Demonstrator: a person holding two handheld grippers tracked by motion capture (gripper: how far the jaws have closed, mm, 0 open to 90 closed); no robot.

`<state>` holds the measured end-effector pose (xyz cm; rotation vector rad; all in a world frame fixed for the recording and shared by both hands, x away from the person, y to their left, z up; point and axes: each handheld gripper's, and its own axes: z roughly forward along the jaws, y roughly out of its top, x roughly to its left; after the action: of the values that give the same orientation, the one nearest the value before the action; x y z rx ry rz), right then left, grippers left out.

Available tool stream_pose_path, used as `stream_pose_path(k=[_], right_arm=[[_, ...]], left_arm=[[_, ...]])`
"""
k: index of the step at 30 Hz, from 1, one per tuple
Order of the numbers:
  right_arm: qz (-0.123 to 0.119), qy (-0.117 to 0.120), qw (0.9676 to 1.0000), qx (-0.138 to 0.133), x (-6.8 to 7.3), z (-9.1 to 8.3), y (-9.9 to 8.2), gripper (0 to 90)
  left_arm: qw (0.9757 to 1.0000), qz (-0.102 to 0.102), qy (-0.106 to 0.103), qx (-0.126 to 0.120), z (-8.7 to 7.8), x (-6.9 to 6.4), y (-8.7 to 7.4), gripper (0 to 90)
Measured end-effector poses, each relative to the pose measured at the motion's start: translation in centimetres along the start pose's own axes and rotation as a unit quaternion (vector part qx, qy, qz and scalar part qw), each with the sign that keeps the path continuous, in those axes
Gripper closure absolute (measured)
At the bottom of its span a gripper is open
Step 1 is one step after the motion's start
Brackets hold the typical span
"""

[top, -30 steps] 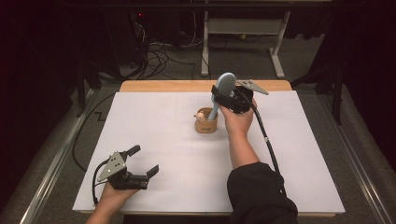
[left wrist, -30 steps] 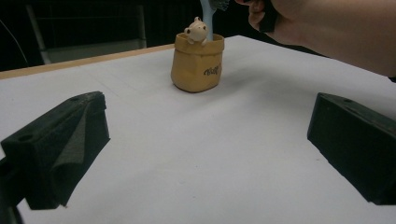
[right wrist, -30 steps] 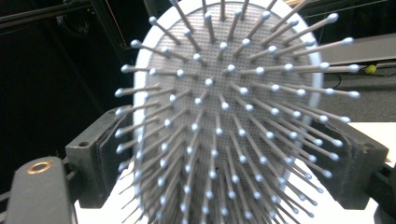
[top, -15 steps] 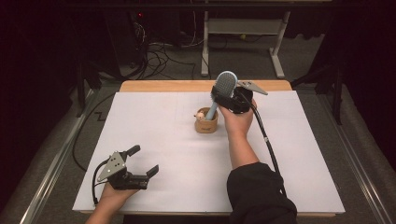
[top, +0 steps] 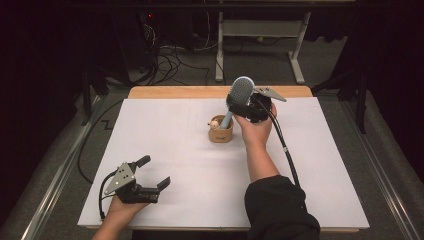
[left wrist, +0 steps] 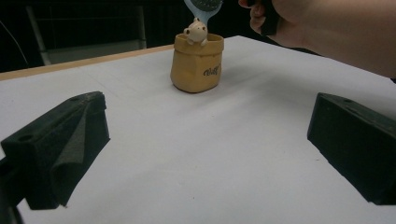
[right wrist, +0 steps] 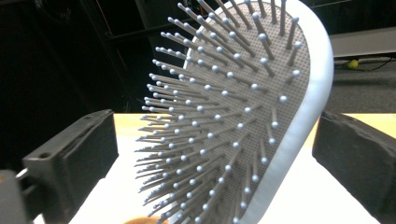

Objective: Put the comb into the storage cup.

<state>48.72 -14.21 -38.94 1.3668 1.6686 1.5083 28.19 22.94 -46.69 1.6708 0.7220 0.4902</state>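
A white-covered counter (top: 165, 135) is seen from above, with a person's two forearms reaching in from the near edge. The right tool (top: 246, 104) is held at the far middle of the counter, just beside a small tan bag-shaped holder (top: 220, 134), which stands upright below and to the left of this tool. A grey-blue paddle hairbrush (top: 241, 92) is stood handle-down in the holder, its head raised and leaning toward the right tool. In the right gripper view, the bristled face of the hairbrush (right wrist: 243, 121) is seen between the two black jaws, which have just been opening and are now spread wide; gaps are visible on both sides, so the brush is not pressed by either pad. A small cream bear figure (left wrist: 195, 31) is perched on the holder's rim, beside the brush handle. The left tool (top: 150, 181) is rested well apart from the holder, near the front left of the counter, with its jaws spread wide and nothing between them. From the left gripper view, the holder (left wrist: 196, 63) is seen ahead of this tool and slightly right of centre, across bare white counter, with the right hand (left wrist: 322, 28) further right of it.
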Motion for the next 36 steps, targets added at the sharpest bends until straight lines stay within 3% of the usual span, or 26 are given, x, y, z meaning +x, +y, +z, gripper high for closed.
stream_pose_path(k=[17,36], right_arm=[[-0.027,0.001,0.9996,0.008,0.4,-1.4,-0.1,0.2],[-0.06,0.012,0.998,0.017,-0.4,-4.8,-1.9,0.3]], left_arm=[[0.9999,-0.006,0.008,0.01,0.2,0.3,0.0,0.2],[0.9996,-0.014,0.015,0.017,0.6,0.3,0.0,0.2]])
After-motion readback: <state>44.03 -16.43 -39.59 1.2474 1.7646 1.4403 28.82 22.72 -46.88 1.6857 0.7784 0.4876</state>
